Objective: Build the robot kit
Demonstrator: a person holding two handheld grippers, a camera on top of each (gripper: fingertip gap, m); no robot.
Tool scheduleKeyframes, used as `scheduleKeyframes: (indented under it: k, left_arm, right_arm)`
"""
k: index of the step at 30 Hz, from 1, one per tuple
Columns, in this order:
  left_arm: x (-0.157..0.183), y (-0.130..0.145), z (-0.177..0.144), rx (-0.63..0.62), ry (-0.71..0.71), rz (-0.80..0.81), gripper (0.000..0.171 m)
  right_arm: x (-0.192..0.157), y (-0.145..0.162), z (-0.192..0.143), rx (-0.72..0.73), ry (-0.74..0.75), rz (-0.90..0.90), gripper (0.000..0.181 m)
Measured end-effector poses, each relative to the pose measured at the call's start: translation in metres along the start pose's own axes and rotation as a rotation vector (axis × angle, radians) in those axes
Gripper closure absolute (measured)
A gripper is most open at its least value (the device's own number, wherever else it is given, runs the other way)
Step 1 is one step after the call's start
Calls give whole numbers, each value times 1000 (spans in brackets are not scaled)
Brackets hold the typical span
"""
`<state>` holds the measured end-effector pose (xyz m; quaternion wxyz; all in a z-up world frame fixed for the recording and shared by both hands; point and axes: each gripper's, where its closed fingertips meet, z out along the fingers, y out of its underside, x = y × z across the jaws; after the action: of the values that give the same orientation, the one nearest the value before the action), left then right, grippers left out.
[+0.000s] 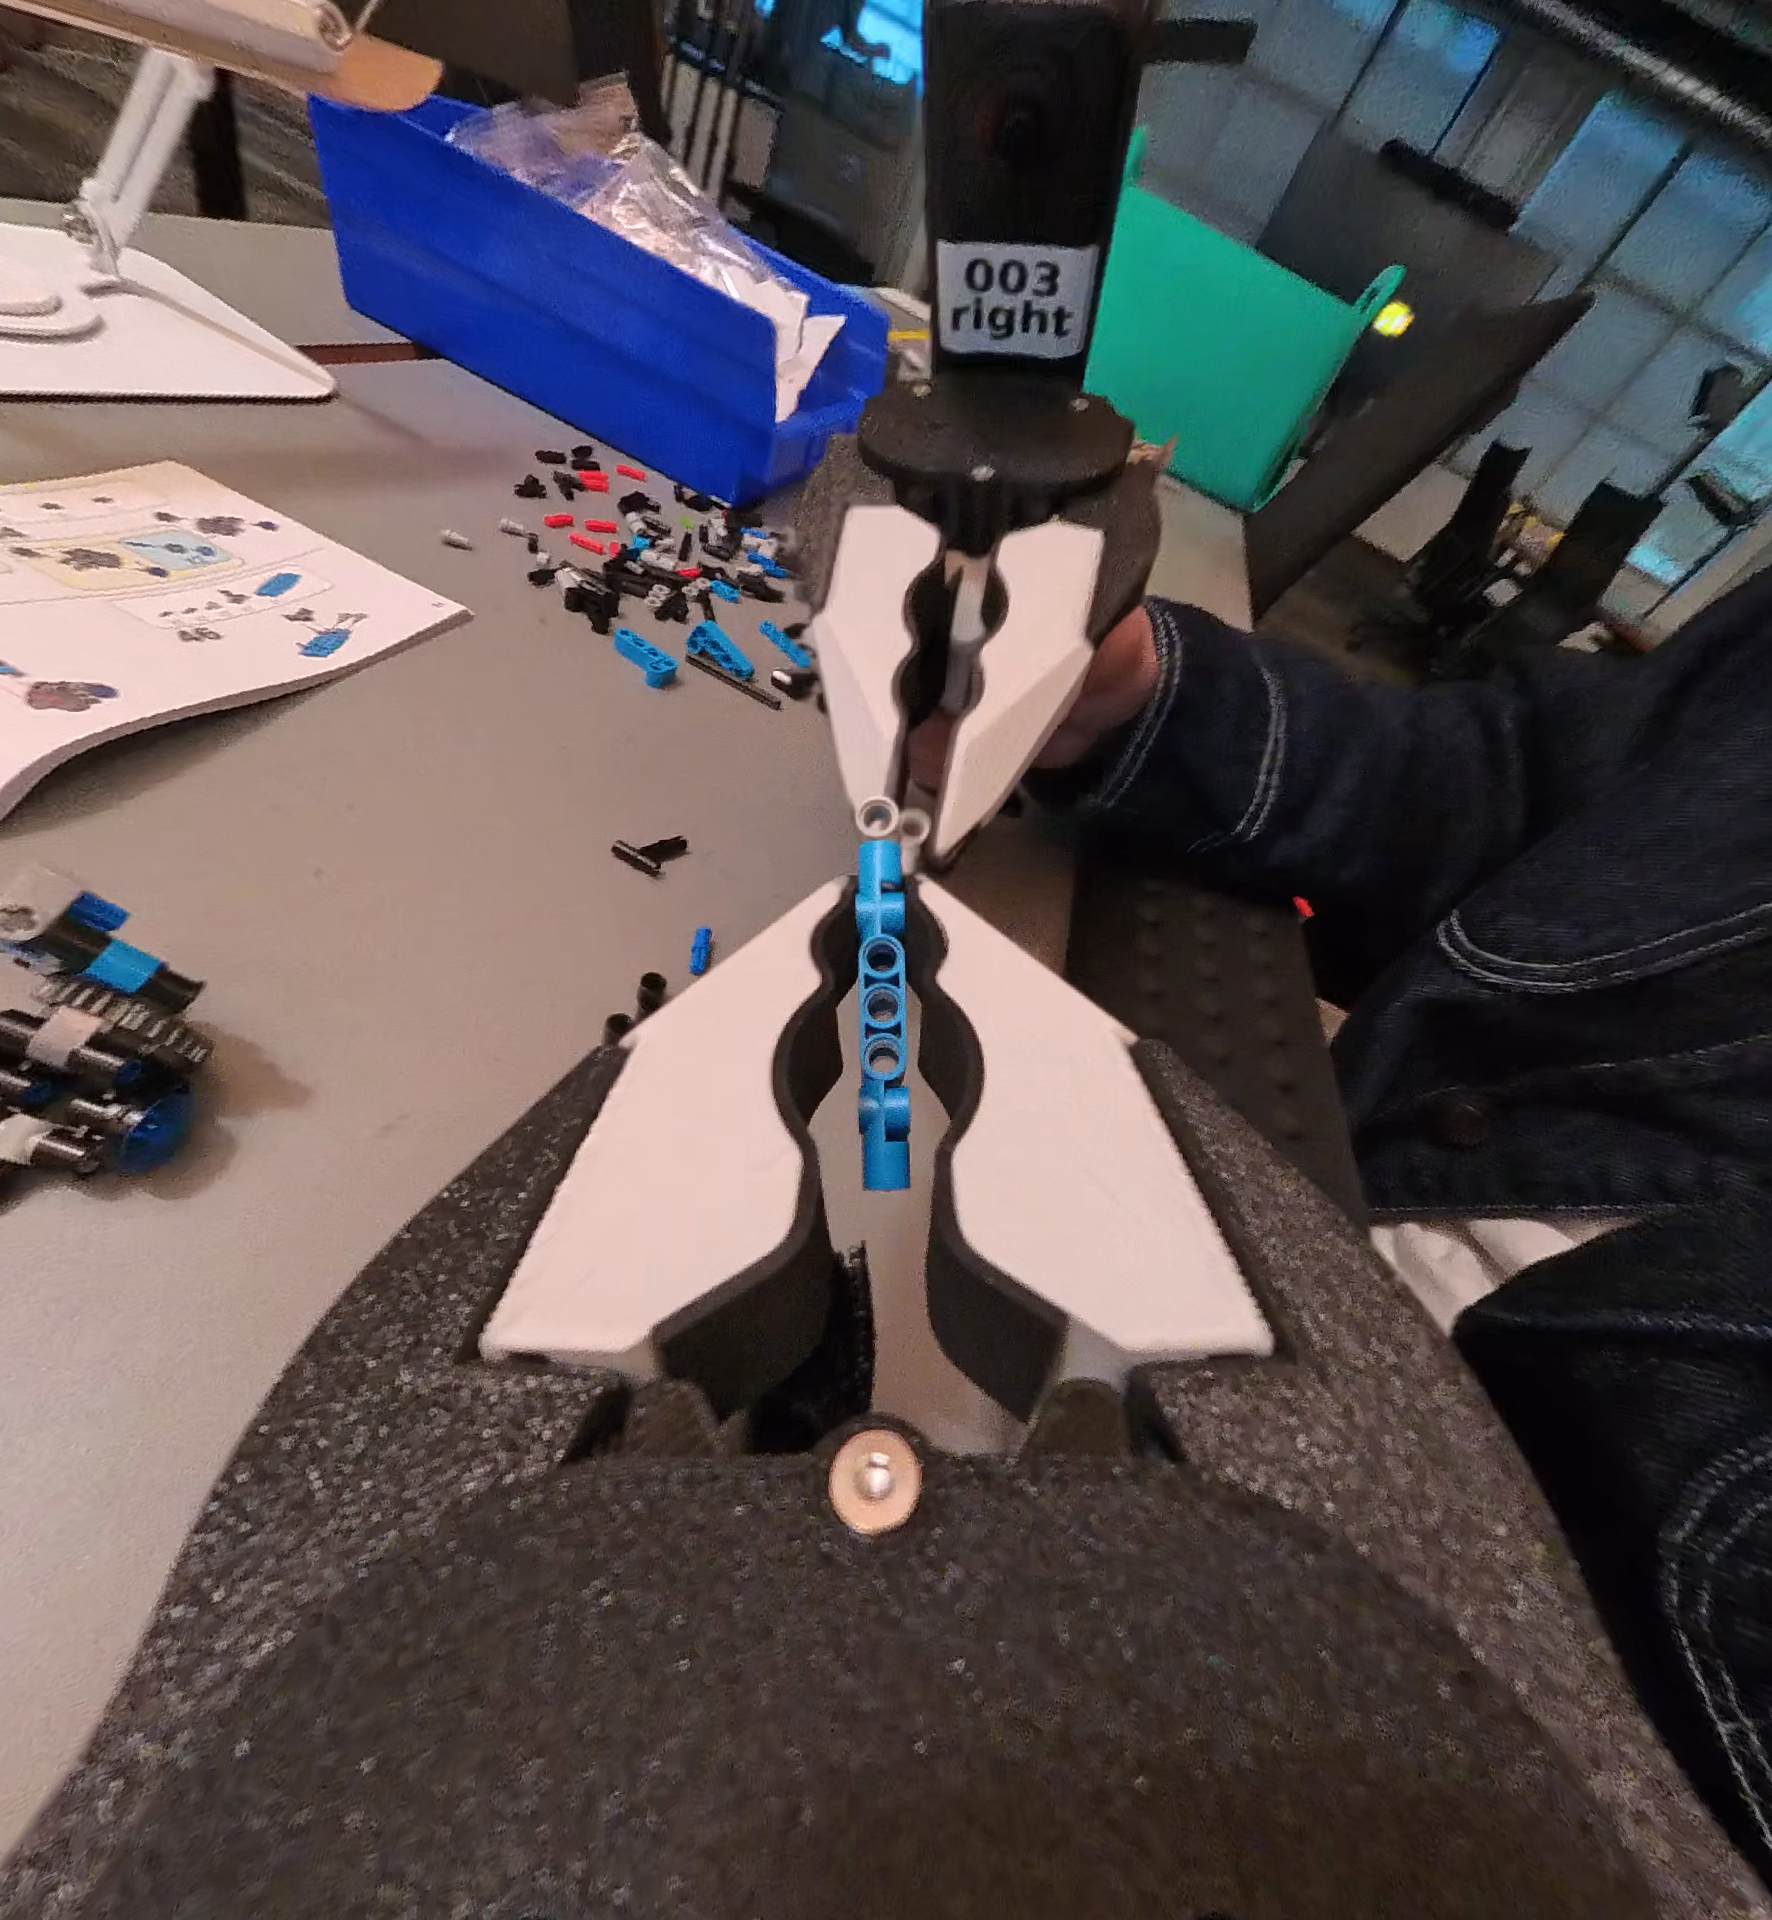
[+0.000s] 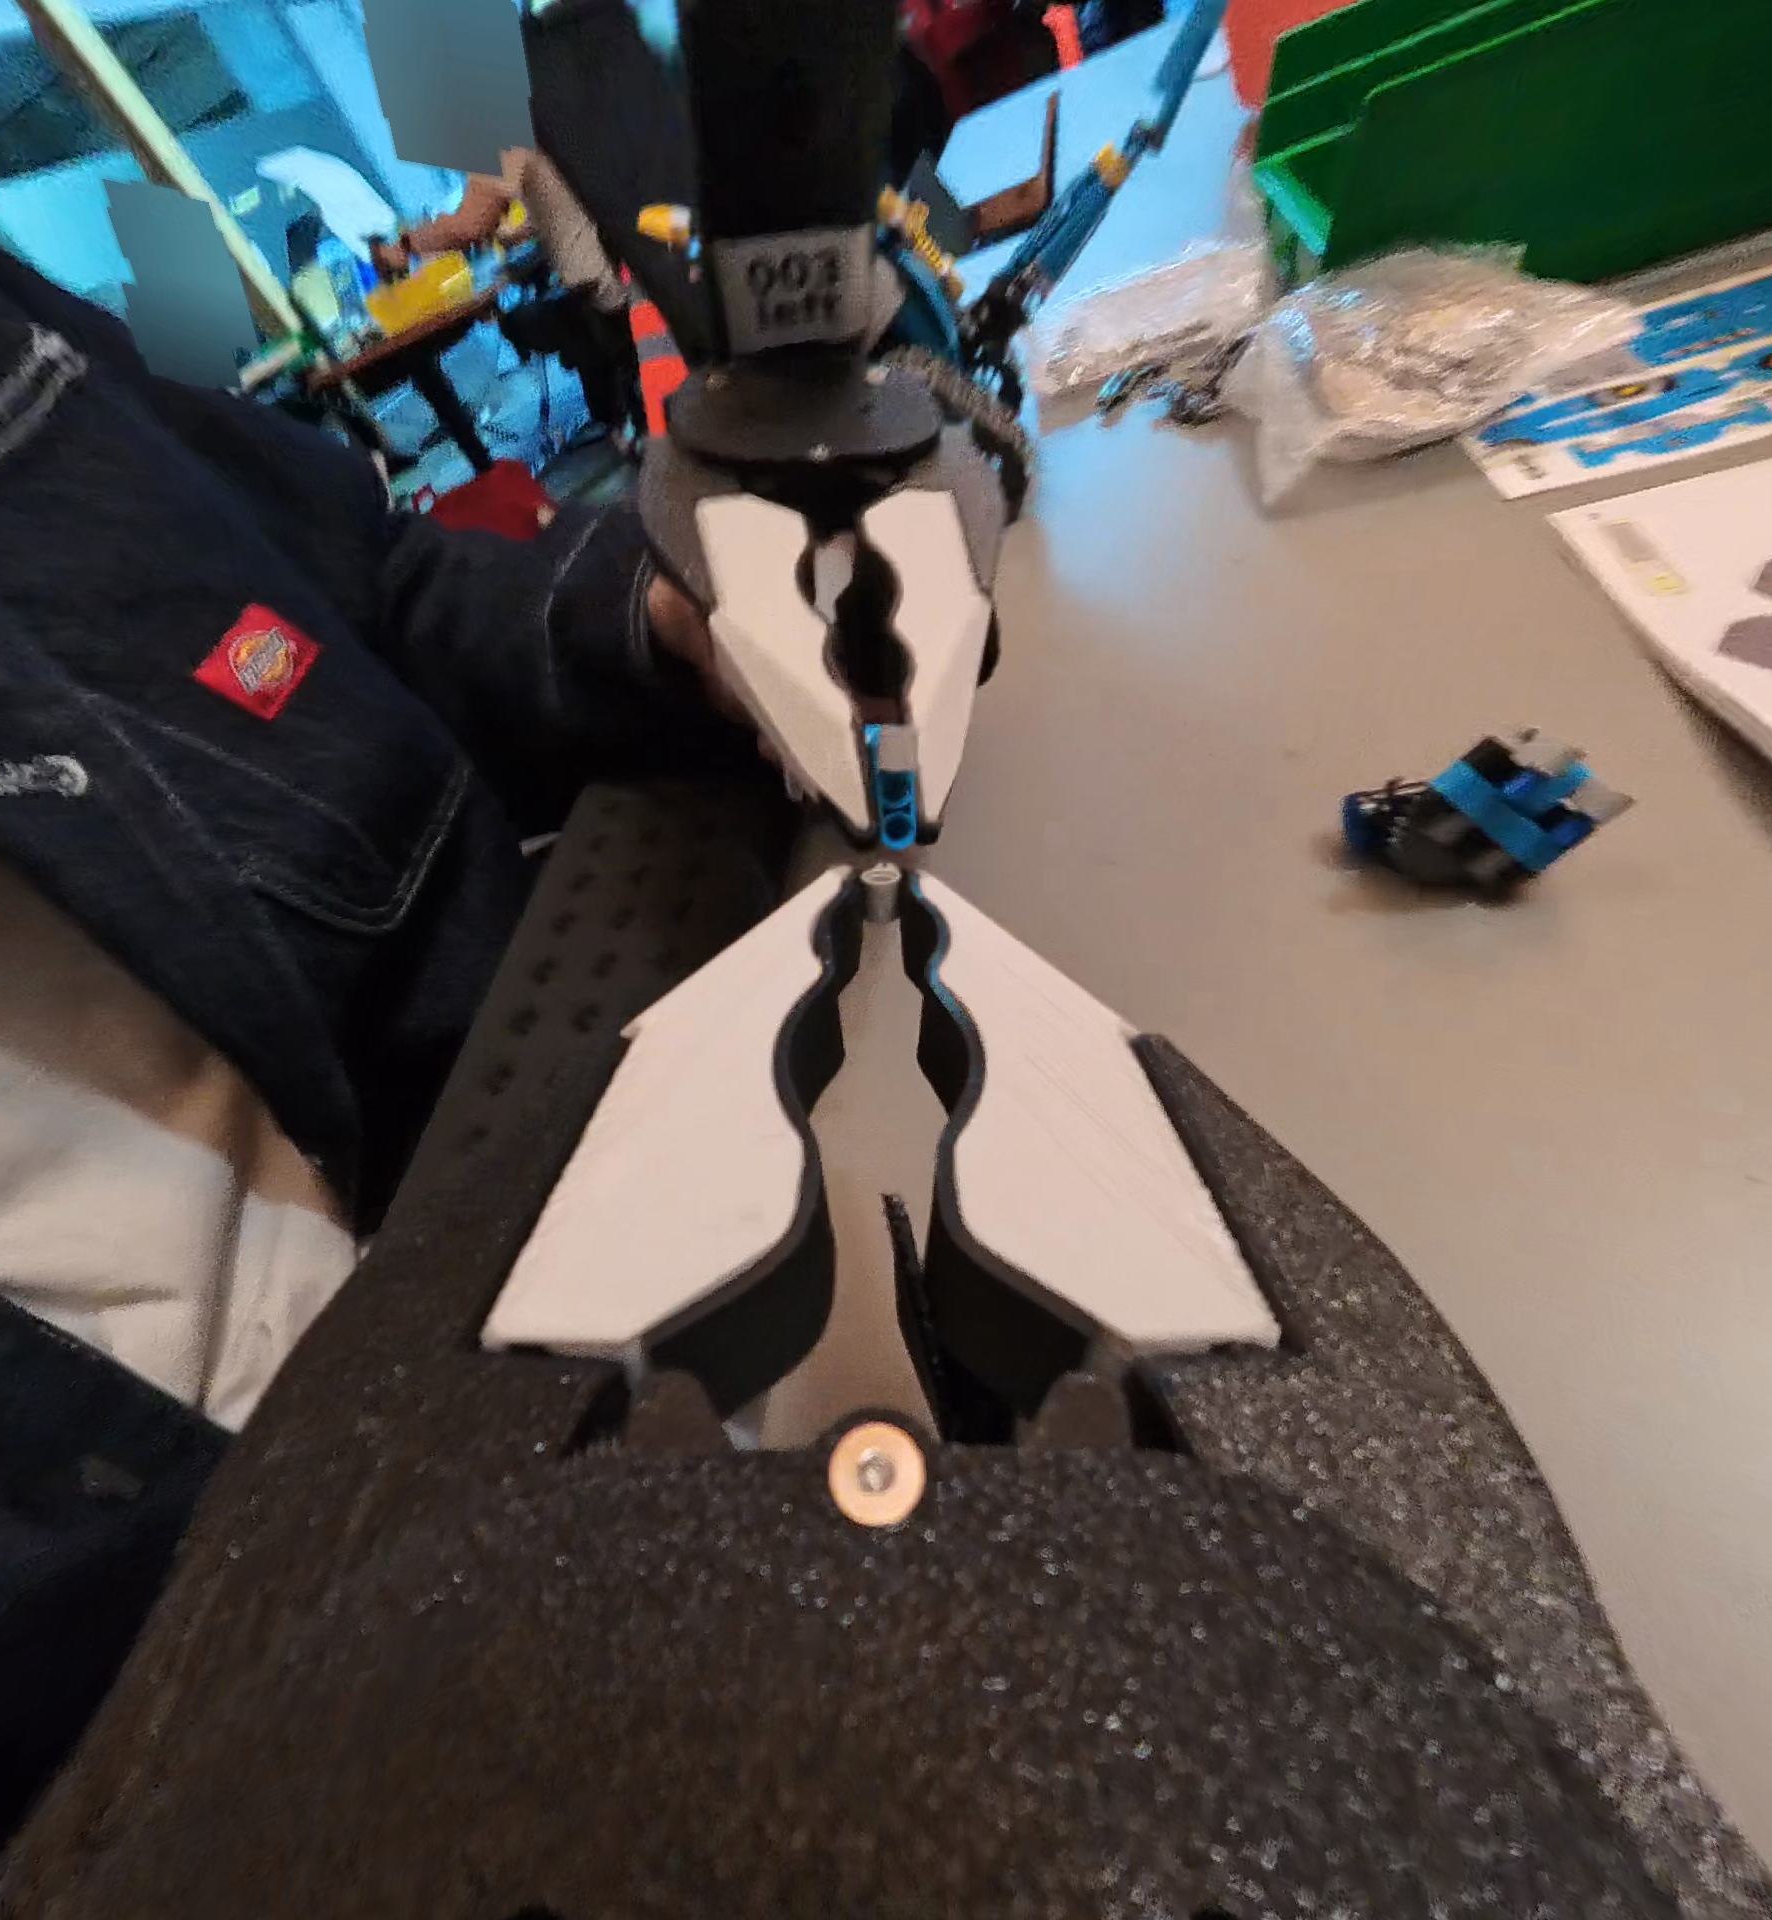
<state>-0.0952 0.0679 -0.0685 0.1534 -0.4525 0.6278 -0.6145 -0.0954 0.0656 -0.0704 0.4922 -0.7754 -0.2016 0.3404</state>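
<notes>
A blue beam (image 1: 882, 997) with a row of round holes sat pinched between the white fingers of the left gripper (image 1: 882, 904), lying lengthwise along the gap with its far end poking just past the tips. Right at that end, a small grey peg (image 1: 879, 816) was held in the pressed-together tips of the right gripper (image 1: 908, 831), which pointed back toward the left one so the two met nose to nose. From the right gripper's (image 2: 880, 883) own camera the grey peg (image 2: 880, 891) showed nipped at the very tips, and the blue beam (image 2: 892, 790) stood just beyond it in the left gripper (image 2: 892, 821); whether peg and beam actually touched I could not tell, as that picture was soft.

Both tools hung above a grey table (image 1: 394, 935). A sleeve (image 1: 1381, 748) of dark denim reached in behind the right gripper. To one side lay a half-built model (image 1: 61, 1081) in blue, black and white, and farther back a scatter of small loose parts (image 1: 653, 561) in black, red and blue. An open instruction booklet (image 1: 134, 603) rested near them, with a blue bin (image 1: 570, 291) holding clear bags beyond.
</notes>
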Motion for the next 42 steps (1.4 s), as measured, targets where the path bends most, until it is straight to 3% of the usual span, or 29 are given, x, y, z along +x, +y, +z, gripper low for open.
scheduleKeyframes:
  k: [14, 22, 42]
  left_arm:
    - [6, 5, -3, -25, 28, 52, 165]
    - [3, 11, 1, -55, -32, 135, 166]
    - [11, 23, 9, -123, -35, 262, 166]
  right_arm:
    - [-5, -3, 9, -3, -49, -10, 175]
    - [-2, 4, 11, -42, -35, -1, 175]
    - [-12, 19, 8, -101, -221, 136, 175]
